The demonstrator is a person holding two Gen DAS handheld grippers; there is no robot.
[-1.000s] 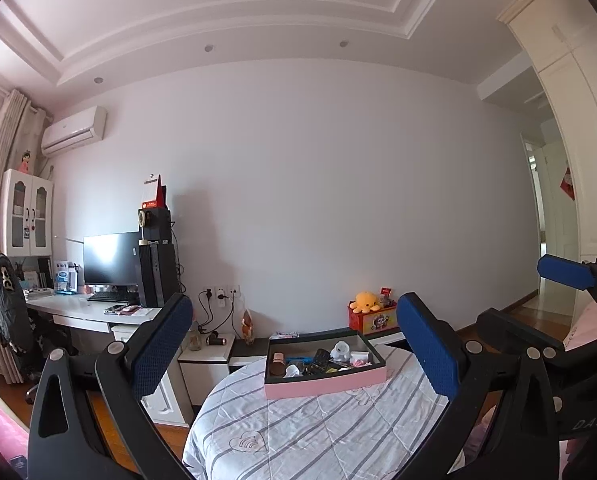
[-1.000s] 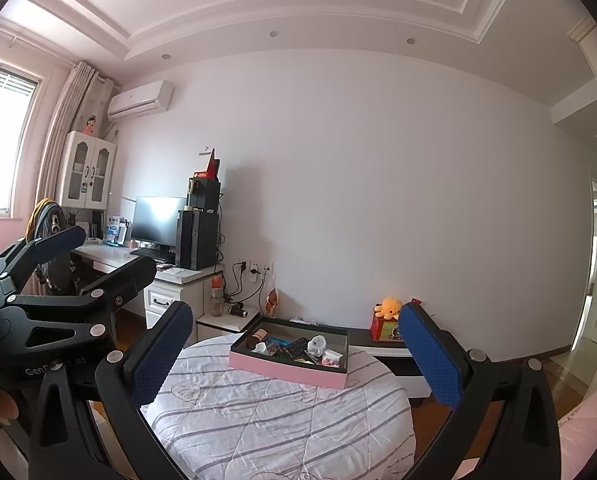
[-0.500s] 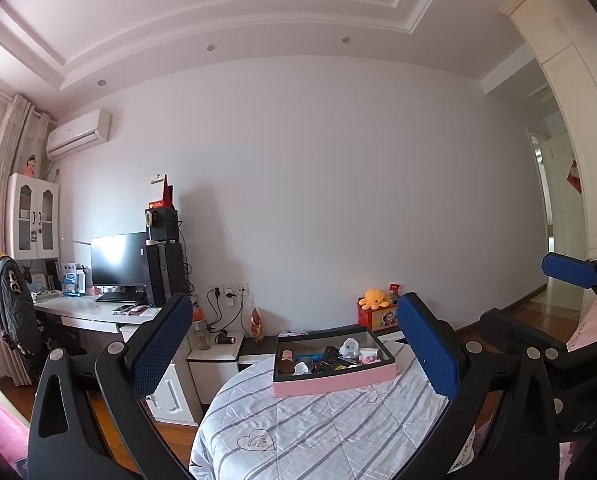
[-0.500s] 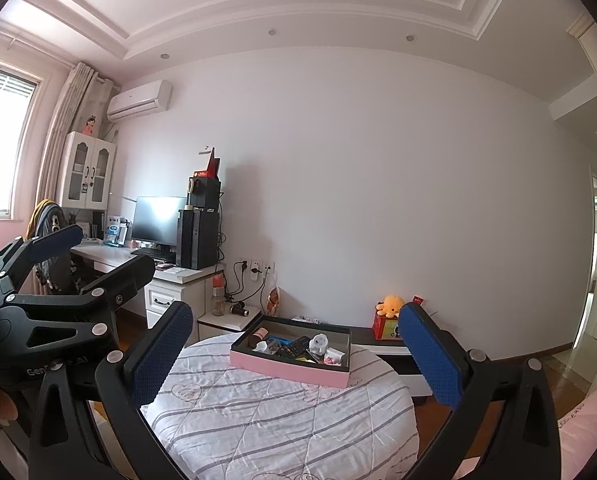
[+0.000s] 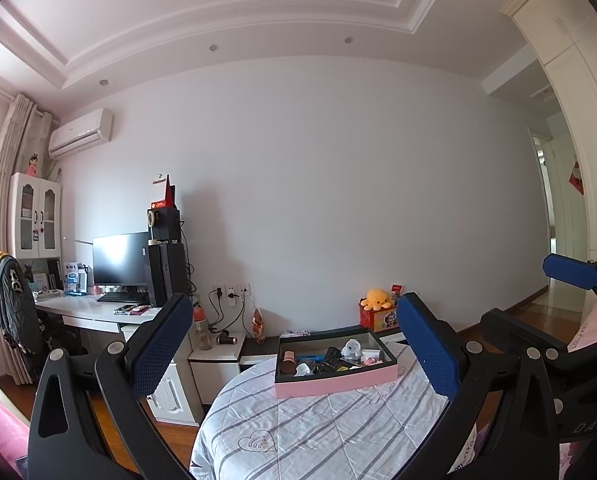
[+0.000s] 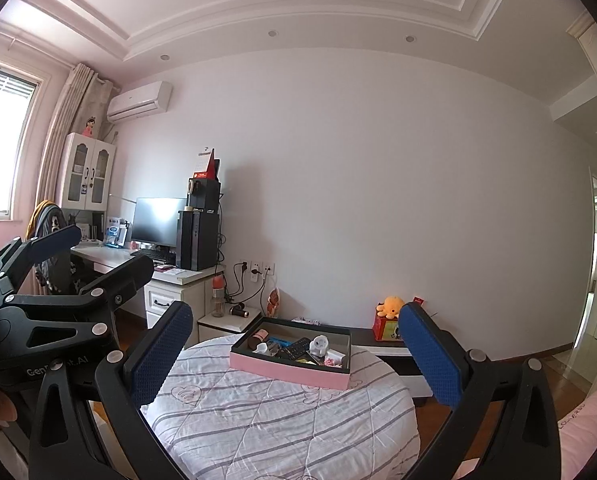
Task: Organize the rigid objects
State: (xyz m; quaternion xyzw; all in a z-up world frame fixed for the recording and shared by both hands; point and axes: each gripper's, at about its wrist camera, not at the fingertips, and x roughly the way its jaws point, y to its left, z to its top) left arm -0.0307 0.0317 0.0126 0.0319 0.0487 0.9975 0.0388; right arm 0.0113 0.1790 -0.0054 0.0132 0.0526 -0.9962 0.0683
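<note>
Well beyond both sets of spread, empty fingers (image 5: 294, 350), a pink tray (image 5: 334, 383) of small hard, light-looking oddments is seen, each probably best pinched across its narrow sides.

Both wrist views face far wall, sharing pink tray (image 5: 334, 382) (image 6: 288, 372).

Looking like someone's bedroom: quilted bed (image 6: 282, 420), computer desk (image 6: 110, 258) with monitor (image 6: 156, 222), wall AC (image 6: 140, 101) hanging up top.

A plain white wall (image 5: 338, 200) backs a desk (image 5: 94, 312) beside a daylit window (image 6: 2, 120).
</note>
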